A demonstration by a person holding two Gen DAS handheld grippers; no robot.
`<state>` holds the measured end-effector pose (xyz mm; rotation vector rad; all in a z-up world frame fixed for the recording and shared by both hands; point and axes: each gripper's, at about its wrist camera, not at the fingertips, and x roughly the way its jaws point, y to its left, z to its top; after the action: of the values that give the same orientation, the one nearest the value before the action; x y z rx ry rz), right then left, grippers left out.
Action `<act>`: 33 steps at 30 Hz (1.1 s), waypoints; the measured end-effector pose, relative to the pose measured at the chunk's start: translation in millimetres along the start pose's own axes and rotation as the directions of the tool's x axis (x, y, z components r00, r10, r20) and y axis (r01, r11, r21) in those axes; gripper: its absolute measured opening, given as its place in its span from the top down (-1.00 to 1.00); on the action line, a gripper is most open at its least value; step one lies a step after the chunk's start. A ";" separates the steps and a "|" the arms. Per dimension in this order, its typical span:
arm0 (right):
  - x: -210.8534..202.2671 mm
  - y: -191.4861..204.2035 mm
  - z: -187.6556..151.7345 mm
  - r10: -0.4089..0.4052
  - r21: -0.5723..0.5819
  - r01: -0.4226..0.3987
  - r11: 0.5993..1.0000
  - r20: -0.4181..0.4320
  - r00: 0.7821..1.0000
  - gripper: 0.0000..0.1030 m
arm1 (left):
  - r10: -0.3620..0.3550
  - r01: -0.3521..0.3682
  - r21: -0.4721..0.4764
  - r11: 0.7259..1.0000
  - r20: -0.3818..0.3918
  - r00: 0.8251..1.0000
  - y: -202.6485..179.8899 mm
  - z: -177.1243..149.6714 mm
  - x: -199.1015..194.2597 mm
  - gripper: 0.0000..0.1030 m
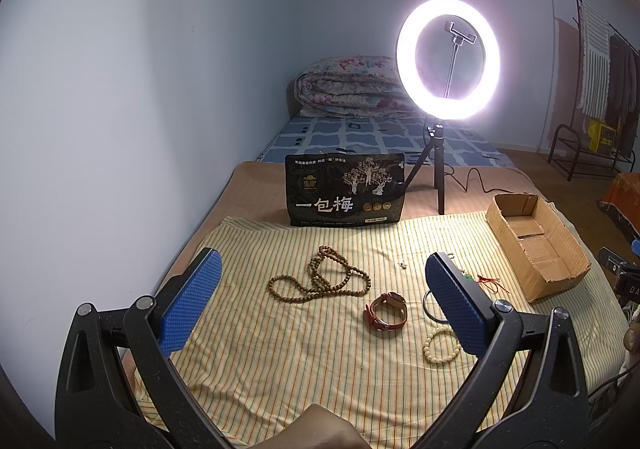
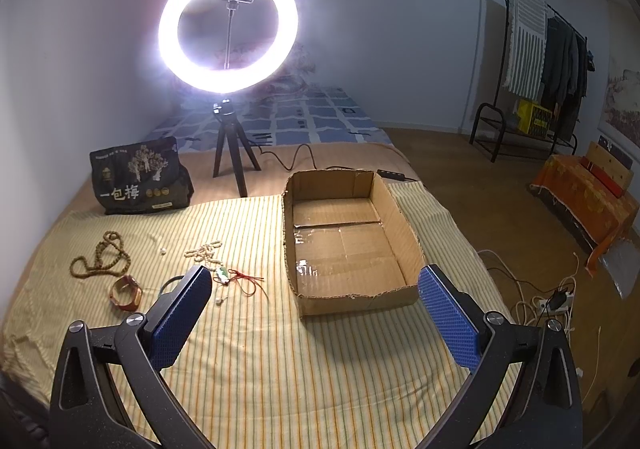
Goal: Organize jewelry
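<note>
Jewelry lies scattered on a striped yellow cloth (image 1: 280, 361). A long brown bead necklace (image 1: 326, 281) (image 2: 102, 259) sits left of a red-strapped watch (image 1: 387, 311) (image 2: 127, 291). A cream bead bracelet (image 1: 440, 345) and a dark bangle (image 1: 430, 303) lie beside my left gripper's right finger. White beads (image 2: 204, 249), a green pendant on red cord (image 2: 232, 275) and a small earring (image 2: 218, 301) lie further right. An empty cardboard box (image 2: 348, 245) (image 1: 536, 241) stands at the right. My left gripper (image 1: 324, 281) hangs open above the necklace and watch. My right gripper (image 2: 316, 293) is open before the box.
A lit ring light on a black tripod (image 1: 442, 169) (image 2: 232, 153) and a dark snack bag (image 1: 346, 189) (image 2: 140, 177) stand at the cloth's far edge. A folded quilt (image 1: 352, 87) lies behind. Cables and a power strip (image 2: 552, 303) lie on the floor right; a clothes rack (image 2: 532, 61) stands beyond.
</note>
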<state>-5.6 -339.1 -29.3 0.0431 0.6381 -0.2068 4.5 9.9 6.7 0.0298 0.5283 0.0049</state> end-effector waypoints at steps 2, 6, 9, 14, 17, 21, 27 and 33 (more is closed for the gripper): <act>0.0 -0.1 0.1 0.001 0.000 -0.001 1.000 0.000 1.000 -0.99 | -0.001 0.001 0.000 1.000 0.001 1.000 -0.4 -1.2 0.5 -1.00; 0.1 0.4 -0.7 0.002 -0.001 -0.002 1.000 -0.002 1.000 -0.99 | -0.001 0.001 -0.001 1.000 0.001 1.000 -0.3 -1.5 0.6 -1.00; 0.8 0.9 -0.9 0.002 -0.001 -0.002 1.000 -0.005 1.000 -0.99 | -0.001 0.001 0.001 1.000 0.000 1.000 -0.1 -1.5 0.5 -1.00; 1.8 1.2 -0.9 0.001 0.000 -0.001 1.000 -0.008 1.000 -0.99 | 0.000 0.000 0.002 1.000 -0.001 1.000 -0.8 -1.9 0.9 -1.00; 2.1 1.5 -1.0 0.004 -0.001 -0.004 1.000 -0.012 1.000 -0.99 | 0.005 -0.005 0.003 1.000 -0.007 1.000 -1.1 -4.2 2.0 -1.00; 3.4 3.6 -2.0 0.004 -0.008 -0.004 1.000 -0.015 1.000 -0.99 | 0.020 -0.020 -0.002 1.000 -0.019 1.000 0.9 -9.4 8.0 -1.00; 8.0 13.0 -3.2 0.018 -0.036 -0.019 0.999 -0.024 1.000 -0.99 | 0.029 -0.029 -0.004 1.000 -0.045 0.999 4.9 -10.2 18.5 -1.00; 15.8 33.3 -5.3 0.065 -0.099 -0.068 0.993 -0.032 0.997 -0.99 | 0.025 -0.026 -0.005 1.000 -0.121 0.992 9.6 -14.3 40.9 -1.00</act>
<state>10.5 -308.8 -43.8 -0.0294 0.6736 -0.1097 32.7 20.4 -26.0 0.0301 0.6492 0.0335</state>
